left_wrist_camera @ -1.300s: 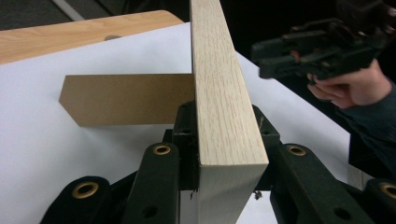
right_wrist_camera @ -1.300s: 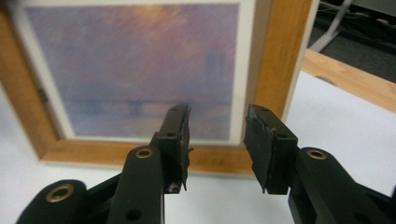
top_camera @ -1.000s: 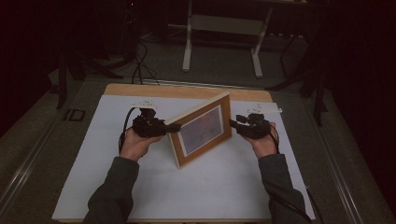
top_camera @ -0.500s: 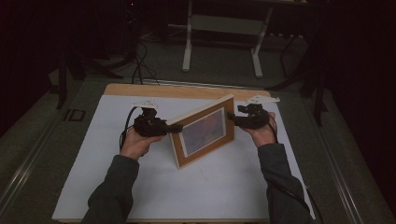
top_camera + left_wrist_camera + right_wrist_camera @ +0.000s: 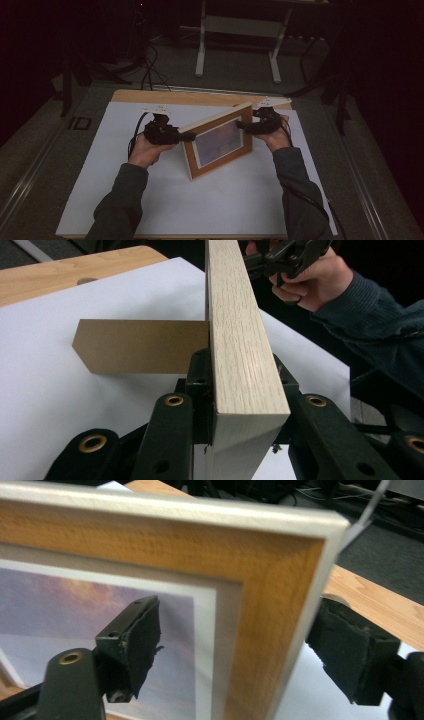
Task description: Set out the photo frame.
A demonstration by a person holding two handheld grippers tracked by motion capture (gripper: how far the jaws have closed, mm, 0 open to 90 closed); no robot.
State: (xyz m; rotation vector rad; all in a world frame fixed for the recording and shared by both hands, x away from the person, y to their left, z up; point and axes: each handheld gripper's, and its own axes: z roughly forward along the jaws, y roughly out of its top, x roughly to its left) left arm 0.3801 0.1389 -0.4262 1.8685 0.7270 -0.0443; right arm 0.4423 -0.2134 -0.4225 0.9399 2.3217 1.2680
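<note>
A wooden picture frame (image 5: 220, 142) stands upright on the white sheet (image 5: 225, 200), angled, with its photo facing the person. My left gripper (image 5: 177, 136) is shut on the frame's upper left corner; in the left gripper view the pale wood edge (image 5: 240, 355) runs between the jaws (image 5: 242, 382). A brown cardboard stand (image 5: 140, 345) juts from the frame's back. My right gripper (image 5: 246, 125) straddles the upper right corner. In the right gripper view (image 5: 242, 650) one pad (image 5: 135, 645) is in front of the photo and the other behind the frame (image 5: 270, 580), with a gap showing.
The sheet covers a wooden table whose bare far strip (image 5: 175, 96) carries two small white labels (image 5: 156, 107). Beyond the table stand white metal legs (image 5: 202, 45) and floor cables (image 5: 147, 70). The room around is dark.
My right gripper has moved away from the person and leftward, up to the frame's upper right corner. The left gripper and the frame have barely shifted.
</note>
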